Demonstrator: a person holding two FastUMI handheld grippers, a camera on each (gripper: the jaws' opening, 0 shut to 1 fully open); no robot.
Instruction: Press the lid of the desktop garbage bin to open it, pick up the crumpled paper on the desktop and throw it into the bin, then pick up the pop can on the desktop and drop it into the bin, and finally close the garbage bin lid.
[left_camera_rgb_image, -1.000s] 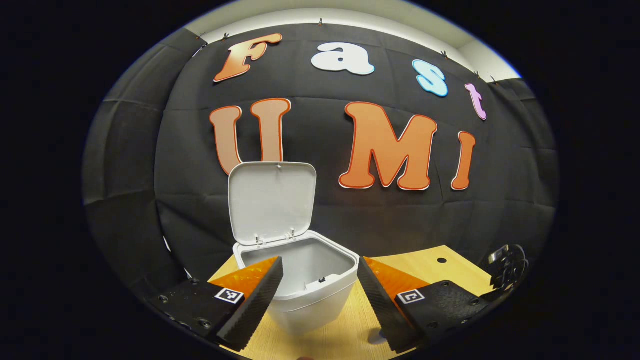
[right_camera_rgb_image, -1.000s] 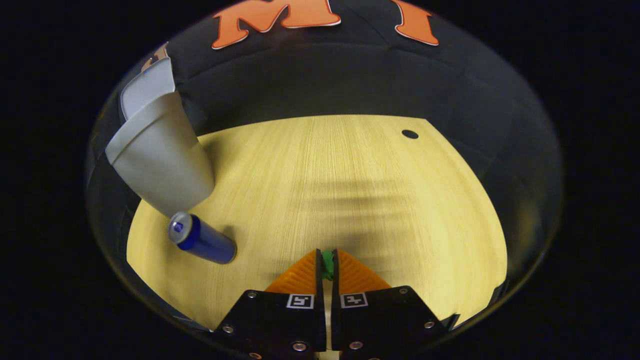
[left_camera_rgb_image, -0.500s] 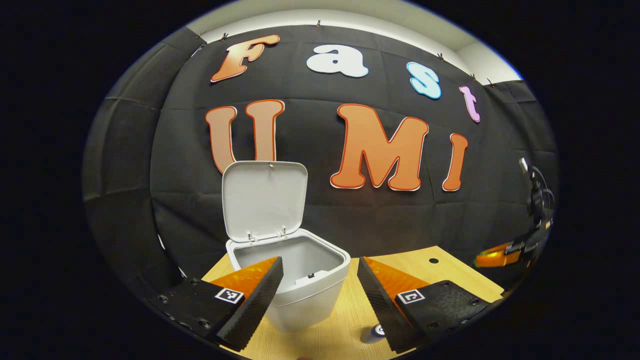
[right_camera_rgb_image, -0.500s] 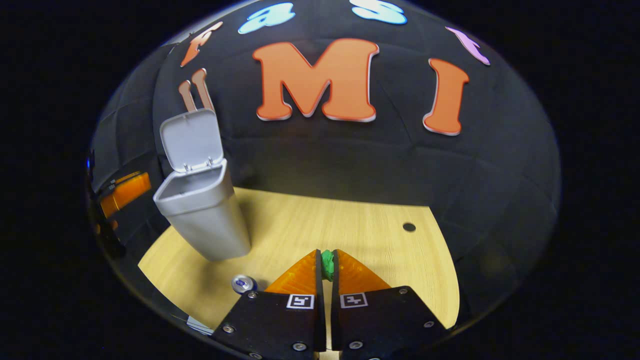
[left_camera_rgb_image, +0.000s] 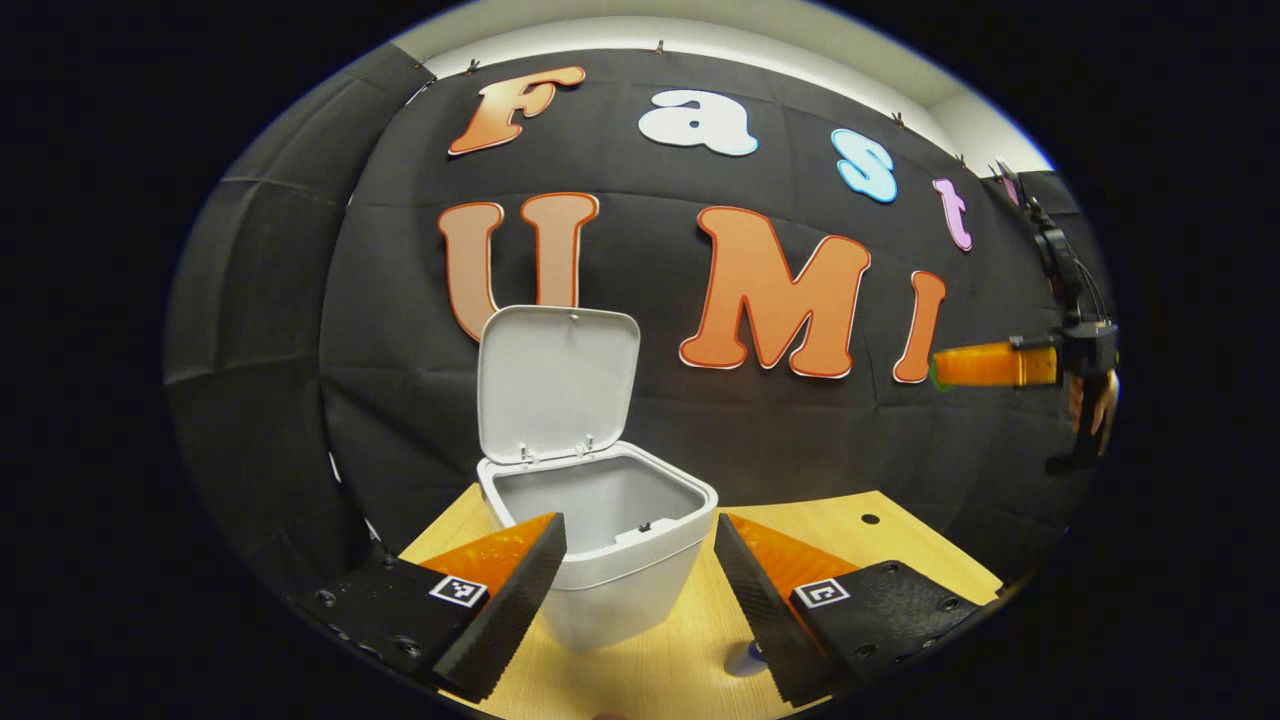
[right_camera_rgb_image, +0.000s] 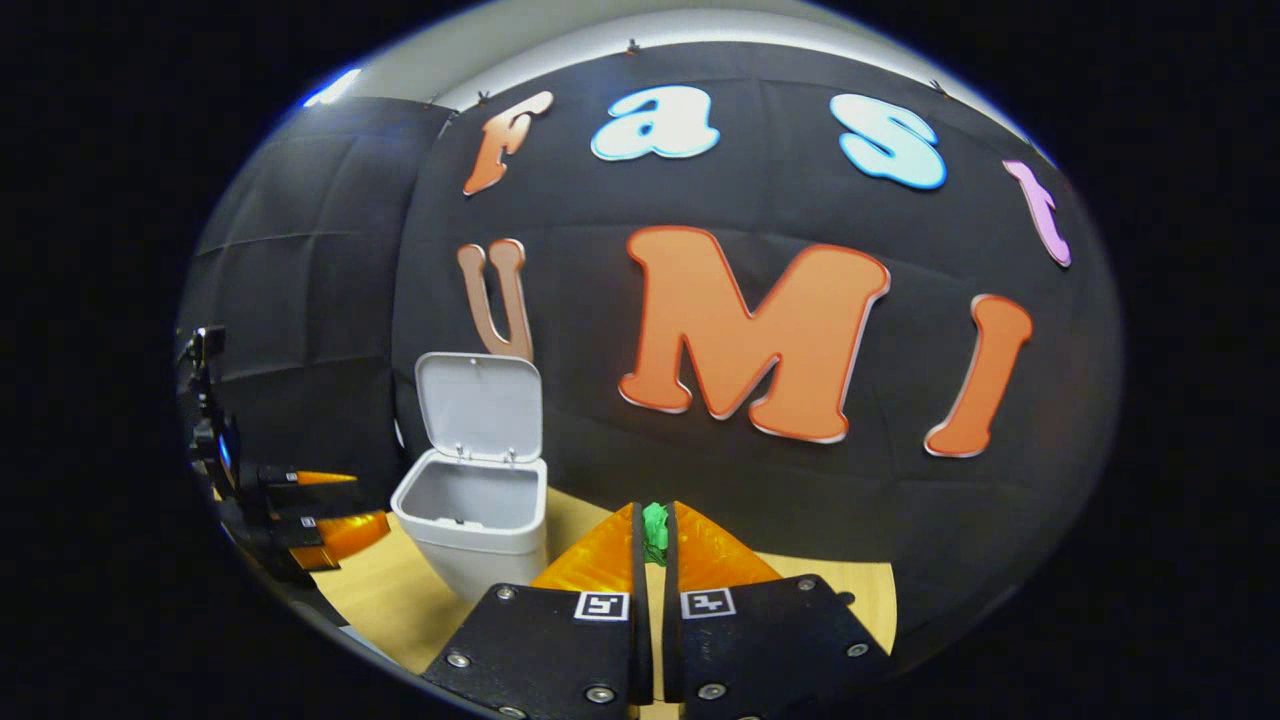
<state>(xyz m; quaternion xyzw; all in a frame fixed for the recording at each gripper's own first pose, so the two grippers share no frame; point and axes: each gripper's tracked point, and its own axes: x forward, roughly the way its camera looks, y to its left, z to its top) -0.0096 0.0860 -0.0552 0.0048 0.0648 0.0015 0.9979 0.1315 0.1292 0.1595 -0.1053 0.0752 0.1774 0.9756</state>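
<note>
In the left gripper view I see my left tongs (left_camera_rgb_image: 640, 590) standing wide apart at the bottom of the frame, with nothing between them. Just behind them, in the lower middle, is the garbage bin (left_camera_rgb_image: 615, 560) on the desk (left_camera_rgb_image: 900, 540), and its lid (left_camera_rgb_image: 557, 383) stands upright. So I judge the first step, opening the lid, as done. At the lower right, beside the right finger, a small round piece of the pop can (left_camera_rgb_image: 745, 658) shows on the desk, so the can is not yet in the bin.

At the right edge of this view, high above the desk and well apart from the bin, I see my right tongs (left_camera_rgb_image: 940, 368). In the right gripper view they are closed at the bottom middle on a small green piece, the crumpled paper (right_camera_rgb_image: 655, 528), while the bin is at the lower left of that frame. I judge the paper is picked up but not yet dropped. The drop, the can and the closing of the lid are left
</note>
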